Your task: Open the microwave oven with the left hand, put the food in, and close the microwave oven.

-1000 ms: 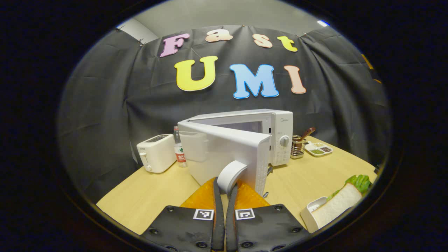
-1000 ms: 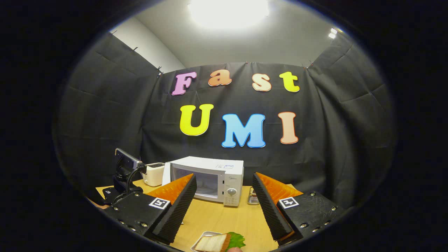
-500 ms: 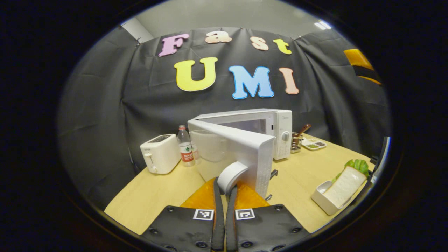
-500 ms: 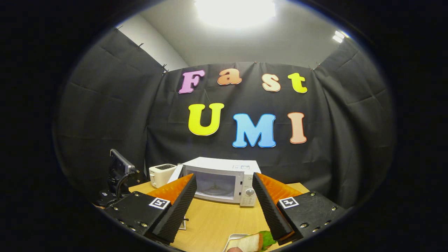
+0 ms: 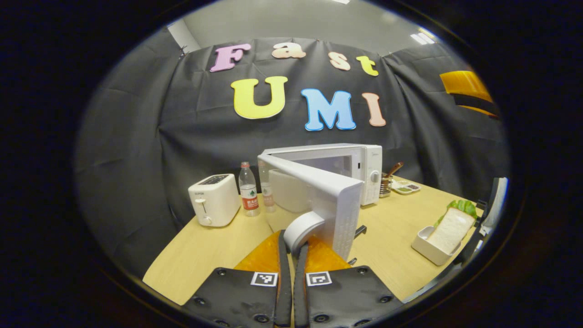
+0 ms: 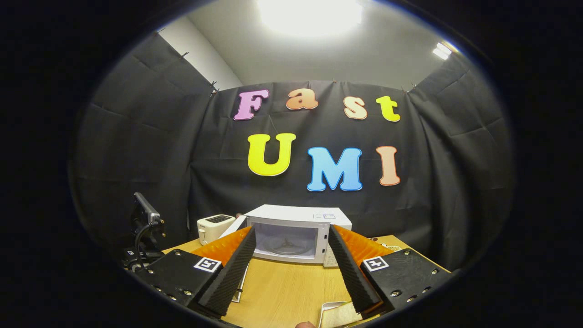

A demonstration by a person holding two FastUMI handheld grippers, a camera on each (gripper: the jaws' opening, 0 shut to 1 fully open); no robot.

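- The microwave oven is a white, boxy appliance at the back of the worktop, close to the booth wall; its round knob faces forward on the right-hand panel.
- Its door is a flat white slab swung well out toward the front edge of the worktop, hinged on the left, leaving the cavity open, with a round glass turntable inside in the right gripper view.
- The door's handle is a smooth, curved white bar; the left gripper has its fingers pinched on it, nearly pressed together.
- The right gripper hangs above the front part of the worktop with its ribbed fingers spread wide and nothing between them; the open cavity shows through the gap.
- The food, a slice of pale bread with frilly green lettuce behind it, leans in a small white rectangular tray near the worktop's right edge, well apart from the oven.
- Bare pale wood lies between the tray and the open door, and along the front-left corner.
- A rounded cream toaster stands at the left back corner, with a clear plastic bottle just beside it.
- Right of the oven, a small metal holder carries a brown-handled utensil, and a shallow white divided dish lies just beside it, its contents too small to tell.
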